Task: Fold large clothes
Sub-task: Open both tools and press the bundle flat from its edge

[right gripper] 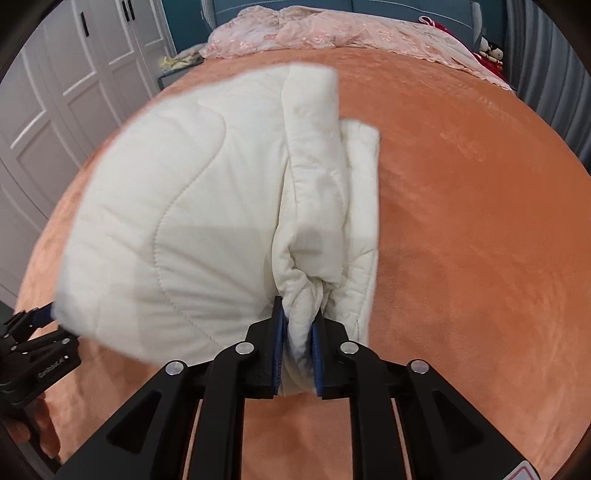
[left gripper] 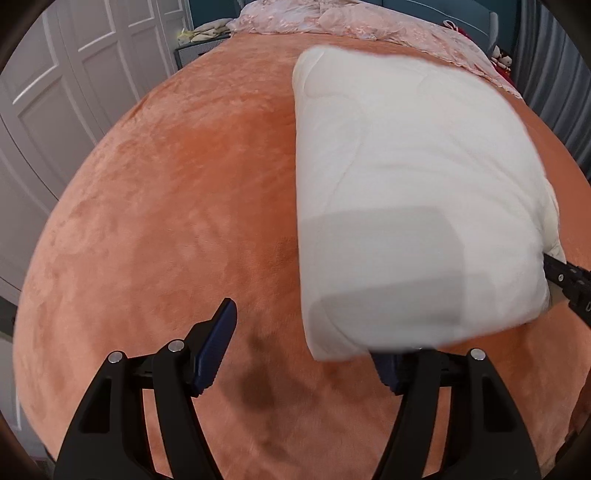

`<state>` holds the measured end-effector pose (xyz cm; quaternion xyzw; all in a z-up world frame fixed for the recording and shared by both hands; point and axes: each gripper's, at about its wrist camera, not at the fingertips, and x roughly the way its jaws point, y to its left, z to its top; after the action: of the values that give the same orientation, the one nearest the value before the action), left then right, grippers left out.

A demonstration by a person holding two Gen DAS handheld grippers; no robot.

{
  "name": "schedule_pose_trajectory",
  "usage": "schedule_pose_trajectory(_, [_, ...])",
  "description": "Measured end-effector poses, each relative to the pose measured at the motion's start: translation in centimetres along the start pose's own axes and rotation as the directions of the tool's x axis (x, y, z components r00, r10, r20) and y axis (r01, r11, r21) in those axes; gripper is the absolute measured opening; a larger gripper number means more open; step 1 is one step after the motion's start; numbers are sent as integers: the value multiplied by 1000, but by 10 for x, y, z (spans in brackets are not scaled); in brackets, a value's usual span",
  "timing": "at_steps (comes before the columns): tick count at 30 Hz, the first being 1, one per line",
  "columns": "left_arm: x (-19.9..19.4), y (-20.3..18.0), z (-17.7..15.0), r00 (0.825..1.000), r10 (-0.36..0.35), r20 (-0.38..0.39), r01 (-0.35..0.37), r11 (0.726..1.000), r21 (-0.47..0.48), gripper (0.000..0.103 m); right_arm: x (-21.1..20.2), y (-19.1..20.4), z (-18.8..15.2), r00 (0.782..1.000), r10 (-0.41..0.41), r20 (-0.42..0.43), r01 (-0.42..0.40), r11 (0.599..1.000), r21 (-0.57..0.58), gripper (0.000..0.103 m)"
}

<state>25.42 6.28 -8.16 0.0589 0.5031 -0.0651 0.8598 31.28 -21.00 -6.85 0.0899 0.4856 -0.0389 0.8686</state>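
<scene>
My left hand-held gripper (left gripper: pixel 306 347) stands wide apart at the near left corner of the folded white quilted garment (left gripper: pixel 406 206); the cloth covers its right finger, so I cannot tell whether anything is pinched. The garment sits blurred over the orange bed cover (left gripper: pixel 166 221). My right hand-held gripper (right gripper: pixel 297 354) is clamped on a bunched fold at the garment's near right edge. Far off, a pink lace spread (right gripper: pixel 332 33) lies partly cut off.
</scene>
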Motion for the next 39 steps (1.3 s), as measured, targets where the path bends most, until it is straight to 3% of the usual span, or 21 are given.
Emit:
schedule_pose_trajectory(7, [-56, 3, 13, 997, -8, 81, 7, 1000, 5, 64, -54, -2, 29, 993, 15, 114, -16, 1000, 4, 18])
schedule_pose_trajectory(12, [-95, 1, 42, 977, -21, 214, 21, 1000, 0, 65, -54, -1, 63, 988, 36, 150, -36, 999, 0, 18])
schedule_pose_trajectory(15, [-100, -5, 72, 967, -17, 255, 14, 1000, 14, 65, -47, 7, 87, 984, 39, 173, -38, 999, -7, 19])
schedule_pose_trajectory(18, [-89, -16, 105, 959, 5, 285, -15, 999, 33, 65, -36, 13, 108, 983, 30, 184, -28, 1000, -14, 19])
schedule_pose_trajectory(24, [-51, -35, 150, 960, 19, 281, -31, 999, 36, 65, -1, 20, 139, 985, 20, 172, -19, 1000, -6, 19])
schedule_pose_trajectory(31, [-4, -54, 165, 971, 29, 237, -41, 998, 42, 65, 48, 23, 144, 992, -26, 126, 31, 999, -37, 19])
schedule_pose_trajectory(39, [43, -67, 161, 979, 45, 198, -51, 998, 22, 65, 88, -1, 127, 994, -54, 96, 53, 999, 8, 19])
